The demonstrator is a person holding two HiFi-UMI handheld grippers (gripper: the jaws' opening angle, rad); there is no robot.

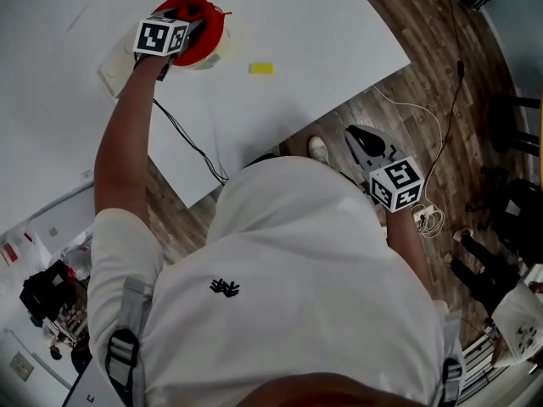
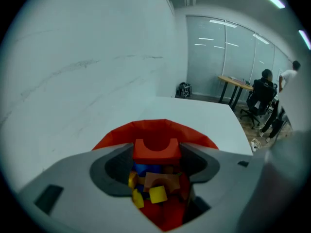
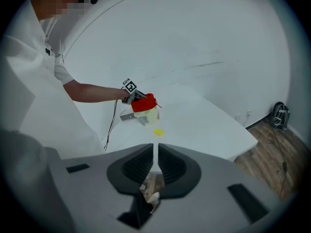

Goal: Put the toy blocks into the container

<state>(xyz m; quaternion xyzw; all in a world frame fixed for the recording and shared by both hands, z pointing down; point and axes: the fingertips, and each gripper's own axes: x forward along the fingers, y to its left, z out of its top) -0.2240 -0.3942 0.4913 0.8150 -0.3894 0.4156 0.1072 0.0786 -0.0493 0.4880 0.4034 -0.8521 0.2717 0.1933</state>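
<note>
We are finding left tongs (image 2: 156,155) clamping the red arch block (image 2: 156,148) over the container (image 2: 146,128), far left on the bench (image 1: 322,91) | right tongs (image 3: 155,165) pressed together, empty | risk: off-centre release bouncing it off the rim.

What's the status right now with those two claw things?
Left gripper shut on red arch block, above red container. Right gripper shut, empty, off the table. One yellow block lies on table, nothing in the way.
</note>
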